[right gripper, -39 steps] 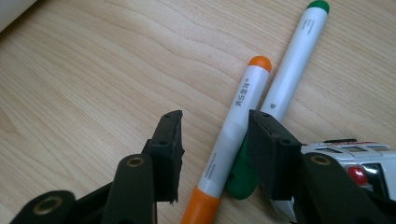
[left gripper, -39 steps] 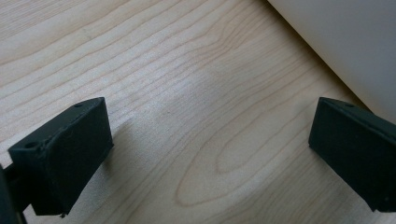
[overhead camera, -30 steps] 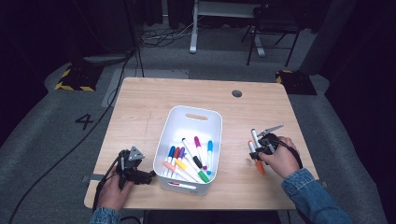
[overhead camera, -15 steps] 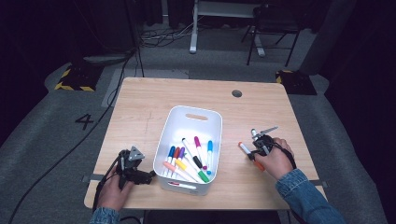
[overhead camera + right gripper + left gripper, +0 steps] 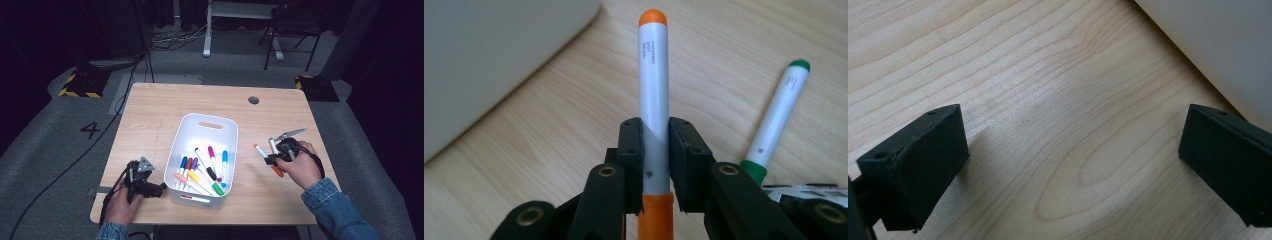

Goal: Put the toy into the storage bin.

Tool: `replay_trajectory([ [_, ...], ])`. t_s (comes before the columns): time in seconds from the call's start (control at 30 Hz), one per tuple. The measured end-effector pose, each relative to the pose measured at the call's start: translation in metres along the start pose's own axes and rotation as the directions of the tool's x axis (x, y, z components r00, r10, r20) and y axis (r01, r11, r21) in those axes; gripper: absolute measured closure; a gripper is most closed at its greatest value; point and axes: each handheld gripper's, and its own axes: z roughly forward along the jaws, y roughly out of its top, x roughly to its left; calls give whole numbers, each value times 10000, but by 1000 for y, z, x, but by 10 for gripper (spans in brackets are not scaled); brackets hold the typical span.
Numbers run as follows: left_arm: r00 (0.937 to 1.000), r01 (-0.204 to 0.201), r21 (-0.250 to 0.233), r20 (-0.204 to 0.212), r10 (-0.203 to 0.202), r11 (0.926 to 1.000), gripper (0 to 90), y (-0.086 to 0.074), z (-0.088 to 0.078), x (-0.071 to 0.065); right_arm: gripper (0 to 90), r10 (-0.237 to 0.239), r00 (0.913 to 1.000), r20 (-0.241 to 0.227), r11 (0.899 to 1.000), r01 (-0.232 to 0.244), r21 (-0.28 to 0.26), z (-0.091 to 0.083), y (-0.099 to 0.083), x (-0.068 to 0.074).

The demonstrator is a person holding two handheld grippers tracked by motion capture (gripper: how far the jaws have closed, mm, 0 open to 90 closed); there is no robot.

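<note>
Right gripper [image 5: 655, 150] clamped on orange marker [image 5: 653, 90], probably bound for the white bin [image 5: 202, 125]; left gripper [image 5: 1073, 165] spread, idle.

White bin [image 5: 185, 150] is seen mid-surface [image 5: 150, 115], holding several coloured markers [image 5: 202, 170]; green marker [image 5: 779, 117] lies loose on the wood.

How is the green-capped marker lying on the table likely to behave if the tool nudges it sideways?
The green-capped marker is a smooth round barrel lying flat on the bare wooden table, so it would probably roll. It looks rigid and light, likely sliding easily. A pinch across its barrel should hold.
</note>
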Motion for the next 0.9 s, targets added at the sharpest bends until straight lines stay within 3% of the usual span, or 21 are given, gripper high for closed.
replay_trajectory([
  [0.33,10000,-6,-1,39,6,10000,0,0,0,0,770,-662,9967,-463,9960,632,-627,-32,23,22],
  [0.9,10000,-28,-7,81,28,10000,0,1,1,-1,770,-1606,9829,-898,9842,1527,-892,-57,53,56],
])
